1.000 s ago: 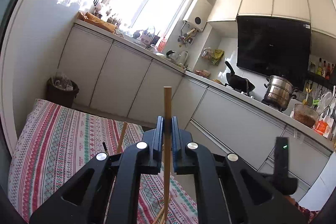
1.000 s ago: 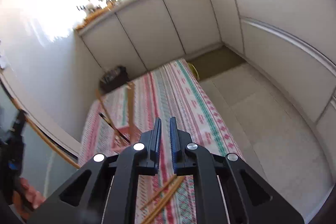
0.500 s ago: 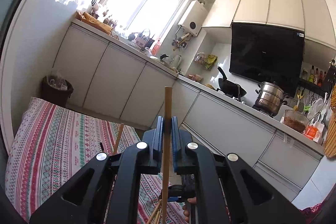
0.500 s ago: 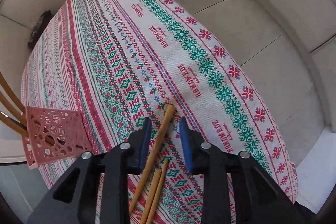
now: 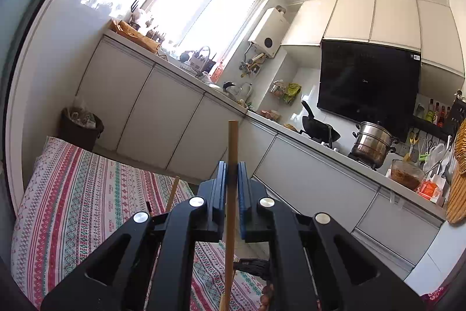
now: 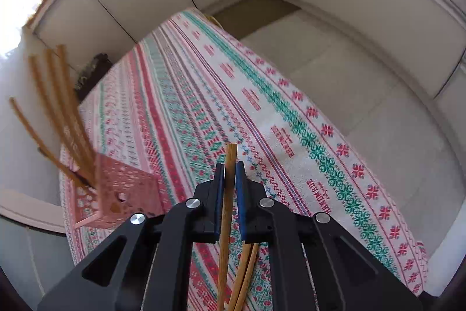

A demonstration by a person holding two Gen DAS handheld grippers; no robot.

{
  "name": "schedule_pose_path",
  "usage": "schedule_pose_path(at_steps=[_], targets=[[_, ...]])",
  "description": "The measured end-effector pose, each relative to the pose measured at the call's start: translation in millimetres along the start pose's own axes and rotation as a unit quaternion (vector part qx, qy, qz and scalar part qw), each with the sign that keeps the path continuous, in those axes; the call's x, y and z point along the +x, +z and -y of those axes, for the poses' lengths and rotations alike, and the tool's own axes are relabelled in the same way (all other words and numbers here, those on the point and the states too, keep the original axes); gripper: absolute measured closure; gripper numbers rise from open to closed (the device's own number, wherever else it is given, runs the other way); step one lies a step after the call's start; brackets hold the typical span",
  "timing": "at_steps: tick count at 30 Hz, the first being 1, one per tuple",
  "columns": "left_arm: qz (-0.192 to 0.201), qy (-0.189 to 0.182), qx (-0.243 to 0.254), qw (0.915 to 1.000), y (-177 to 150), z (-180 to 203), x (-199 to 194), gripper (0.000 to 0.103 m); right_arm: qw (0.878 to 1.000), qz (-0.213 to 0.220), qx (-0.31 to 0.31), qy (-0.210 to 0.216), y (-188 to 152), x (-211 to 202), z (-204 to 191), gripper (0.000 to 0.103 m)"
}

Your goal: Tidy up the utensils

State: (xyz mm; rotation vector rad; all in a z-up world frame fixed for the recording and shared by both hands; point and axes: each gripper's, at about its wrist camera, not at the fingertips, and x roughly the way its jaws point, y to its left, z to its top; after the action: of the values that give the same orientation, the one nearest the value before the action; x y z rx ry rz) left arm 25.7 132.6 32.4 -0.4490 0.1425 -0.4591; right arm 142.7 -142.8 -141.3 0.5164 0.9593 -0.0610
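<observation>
My left gripper (image 5: 232, 168) is shut on a wooden chopstick (image 5: 233, 142) that stands upright between its blue pads, held level above the table. A second chopstick tip (image 5: 174, 193) pokes up behind its left finger. My right gripper (image 6: 230, 168) points down at the table; its jaws are closing, and the pads press on another chopstick (image 6: 231, 156). Two more chopsticks (image 6: 247, 267) lie on the cloth under its fingers. At the left stands a pink perforated holder (image 6: 116, 188) with several chopsticks (image 6: 58, 107) leaning in it.
The table carries a striped red and green patterned cloth (image 6: 262, 107); its edge drops to the tiled floor (image 6: 364, 95) on the right. White cabinets (image 5: 163, 118) run along the wall. A dark bin (image 5: 80, 126) stands beyond the table. A counter holds a steel pot (image 5: 372, 143).
The right gripper dropped to the cloth, opened around a lying chopstick and shut on it. The left gripper kept its chopstick and drifted slightly.
</observation>
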Motion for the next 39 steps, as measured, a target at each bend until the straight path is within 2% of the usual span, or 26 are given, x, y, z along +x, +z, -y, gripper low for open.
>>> schedule_pose_path(at_steps=[3, 9, 14, 19, 24, 29, 32, 34, 37, 39], targets=[[0.003, 0.002, 0.005, 1.0000, -1.7, 5.8, 1.3, 0.096, 0.997, 0.063, -0.036, 0.035, -7.3, -53.9, -6.5, 0.095], [0.010, 0.013, 0.010, 0.9998, -2.7, 14.4, 7.2, 0.096, 0.980, 0.158, -0.092, 0.083, -12.9, -131.8, -21.7, 0.095], [0.028, 0.049, 0.032, 0.9979, -0.8, 22.7, 21.3, 0.096, 0.966, 0.207, -0.104, 0.117, 4.4, -173.8, -32.2, 0.095], [0.037, 0.093, 0.068, 0.9927, 1.8, 26.1, 51.2, 0.096, 0.954, 0.243, -0.108, 0.140, 26.2, -209.8, -37.5, 0.095], [0.053, 0.135, 0.092, 0.9851, 6.2, 17.9, 82.0, 0.096, 0.945, 0.265, -0.105, 0.162, 44.8, -220.4, -42.7, 0.095], [0.051, 0.168, 0.102, 0.9792, -3.7, -2.1, 113.2, 0.096, 0.942, 0.264, -0.108, 0.176, 51.5, -211.4, -55.3, 0.095], [0.015, 0.186, 0.099, 0.9774, -23.0, -20.1, 127.4, 0.083, 0.942, 0.260, -0.114, 0.179, 50.1, -198.0, -64.2, 0.095], [-0.010, 0.197, 0.099, 0.9753, -29.7, -29.3, 131.1, 0.083, 0.943, 0.251, -0.118, 0.183, 50.7, -187.5, -72.2, 0.095], [0.010, 0.204, 0.072, 0.9763, -15.2, -36.7, 112.3, 0.078, 0.942, 0.248, -0.132, 0.182, 49.3, -173.7, -85.7, 0.095], [0.044, 0.207, 0.050, 0.9760, 1.9, -37.4, 90.3, 0.069, 0.941, 0.250, -0.143, 0.178, 46.9, -166.4, -94.9, 0.095]])
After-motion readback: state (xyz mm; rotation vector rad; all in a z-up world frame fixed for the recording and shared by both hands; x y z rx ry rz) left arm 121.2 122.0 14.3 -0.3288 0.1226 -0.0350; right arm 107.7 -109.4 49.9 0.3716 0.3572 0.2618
